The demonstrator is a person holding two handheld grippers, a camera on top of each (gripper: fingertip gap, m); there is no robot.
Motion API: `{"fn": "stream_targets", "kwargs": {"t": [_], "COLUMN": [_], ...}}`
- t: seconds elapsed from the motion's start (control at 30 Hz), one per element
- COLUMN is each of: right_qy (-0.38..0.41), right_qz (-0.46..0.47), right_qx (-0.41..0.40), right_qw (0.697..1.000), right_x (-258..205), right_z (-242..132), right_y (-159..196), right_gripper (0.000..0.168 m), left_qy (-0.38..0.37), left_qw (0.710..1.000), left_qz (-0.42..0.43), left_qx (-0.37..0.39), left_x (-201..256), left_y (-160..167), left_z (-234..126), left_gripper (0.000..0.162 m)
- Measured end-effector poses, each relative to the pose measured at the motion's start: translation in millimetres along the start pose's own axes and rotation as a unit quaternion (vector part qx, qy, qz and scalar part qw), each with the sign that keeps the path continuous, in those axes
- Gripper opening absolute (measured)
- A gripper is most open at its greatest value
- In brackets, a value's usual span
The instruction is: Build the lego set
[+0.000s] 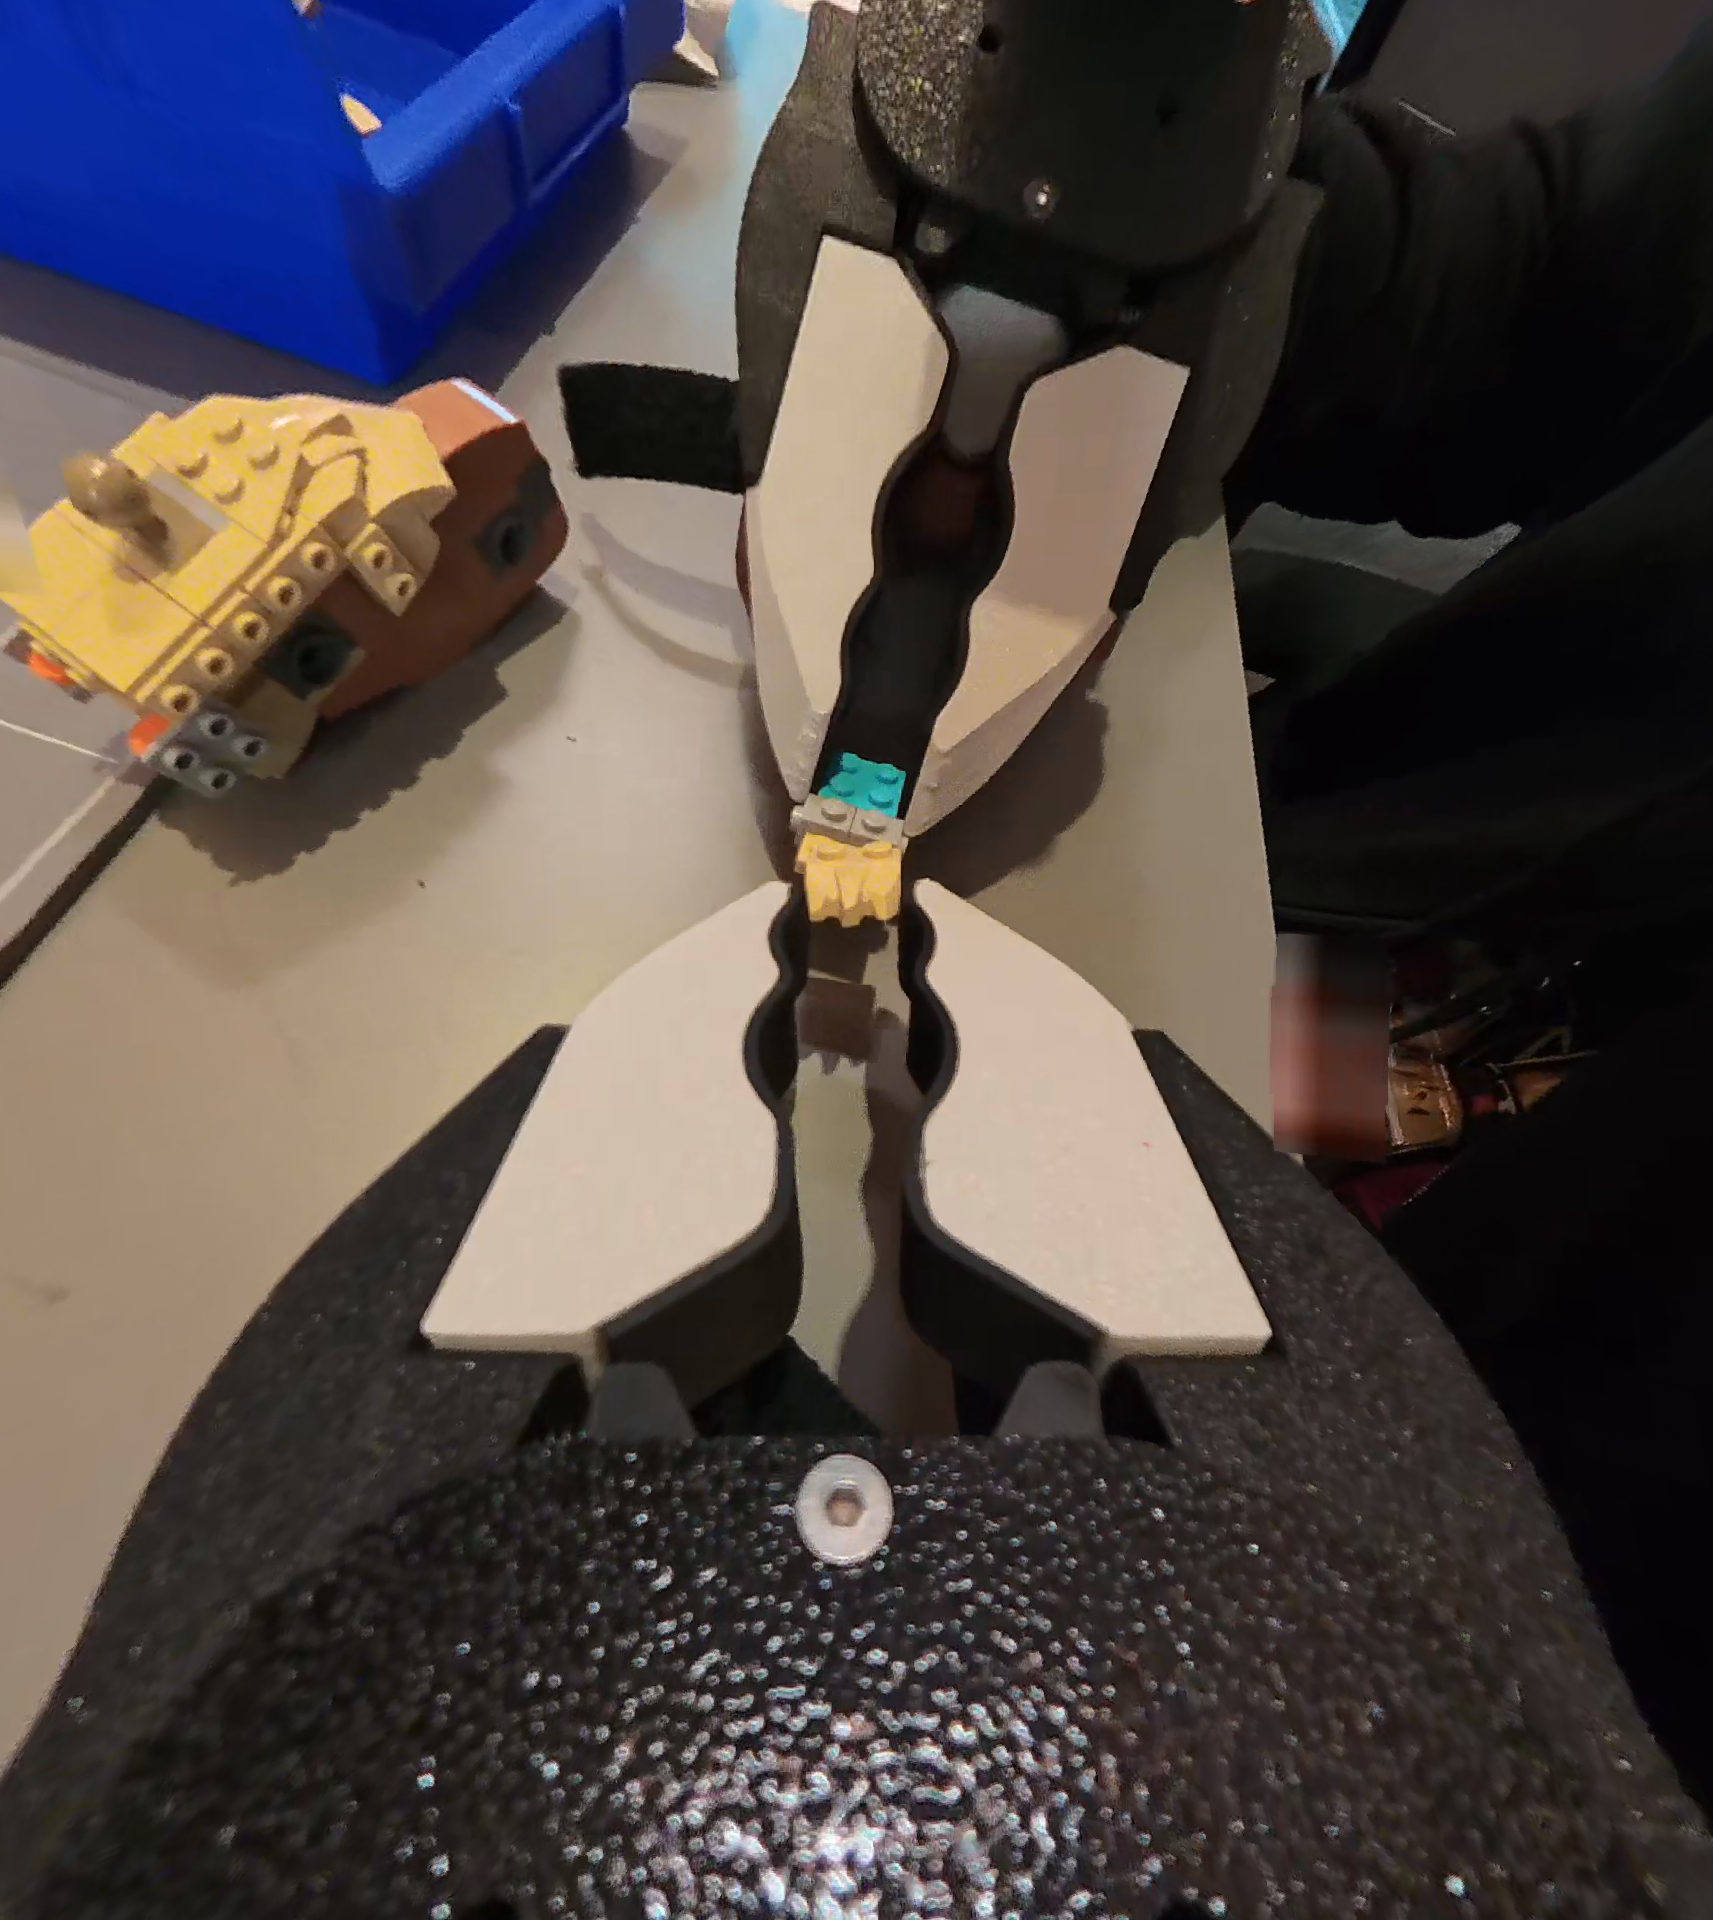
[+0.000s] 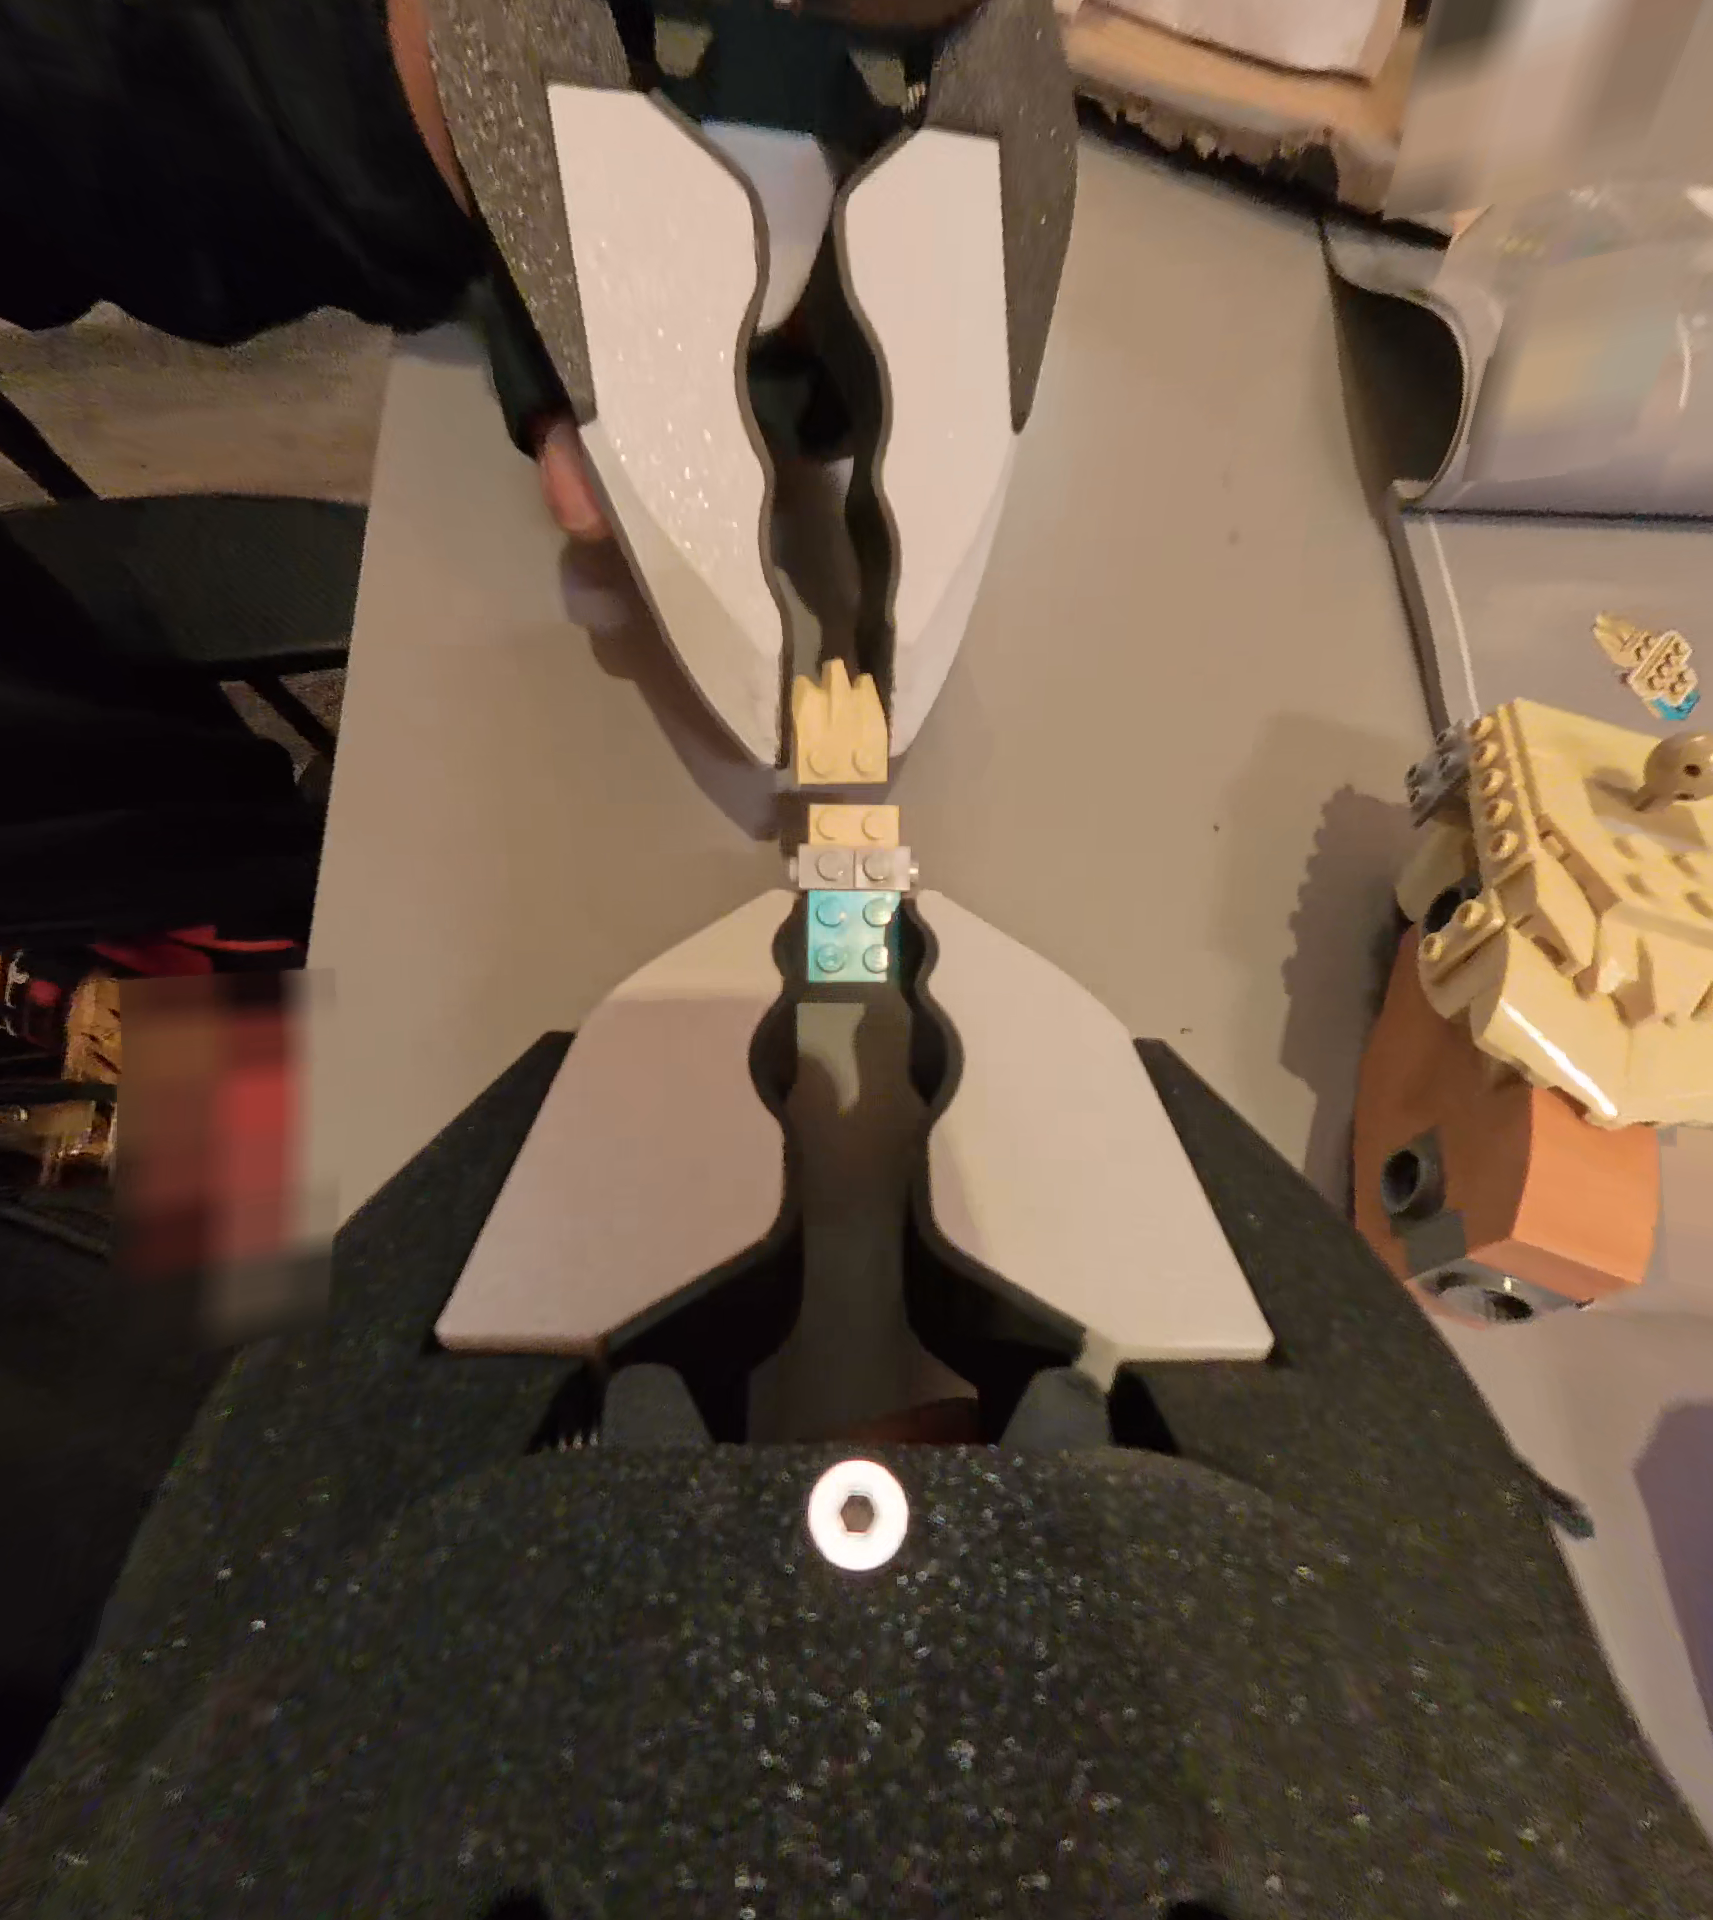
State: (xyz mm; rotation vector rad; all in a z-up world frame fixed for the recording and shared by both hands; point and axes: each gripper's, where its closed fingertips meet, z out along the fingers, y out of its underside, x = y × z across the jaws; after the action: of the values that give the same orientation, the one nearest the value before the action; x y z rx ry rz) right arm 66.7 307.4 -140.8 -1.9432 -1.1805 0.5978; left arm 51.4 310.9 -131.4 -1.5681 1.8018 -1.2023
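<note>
Between the two facing claws: small brick pieces held tip to tip.

Right gripper (image 2: 847, 951) clenches a teal-grey-tan stack (image 2: 850, 883); just beyond, the left gripper (image 2: 836, 732) grasps a tan spiked piece (image 2: 836, 732), a slight gap between them. Farther right lies the tan-and-brown model (image 2: 1579, 997) on the grey table (image 2: 1195, 644).

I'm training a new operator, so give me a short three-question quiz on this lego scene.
1. True or false: the left gripper holds the teal plate.
2. Which lies on the table? A: a tan and brown lego model. B: a red car. C: a green tower.
3. Fill in: the bin is ___.
Key: 1 false, it holds the tan spiky piece; 2 A; 3 blue.
</note>
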Motion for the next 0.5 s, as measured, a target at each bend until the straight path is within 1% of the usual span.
{"fn": "stream_targets", "kwargs": {"t": [0.23, 0.5], "right_qy": [0.000, -0.013], "right_qz": [-0.009, 0.018], "right_qx": [0.041, 0.078], "right_qw": [0.999, 0.997], "right_x": [-3.6, -2.4], "right_z": [-4.1, -10.7], "right_y": [-10.0, -17.4], "right_gripper": [0.016, 0.016], "left_qy": [0.004, 0.002], "left_qw": [0.999, 0.998], "left_qz": [0.042, 0.059], "left_qx": [0.021, 0.023], "left_x": [3.2, 4.8], "left_y": [-6.1, -7.8], "left_z": [-1.7, -0.5], "left_gripper": [0.016, 0.016]}}
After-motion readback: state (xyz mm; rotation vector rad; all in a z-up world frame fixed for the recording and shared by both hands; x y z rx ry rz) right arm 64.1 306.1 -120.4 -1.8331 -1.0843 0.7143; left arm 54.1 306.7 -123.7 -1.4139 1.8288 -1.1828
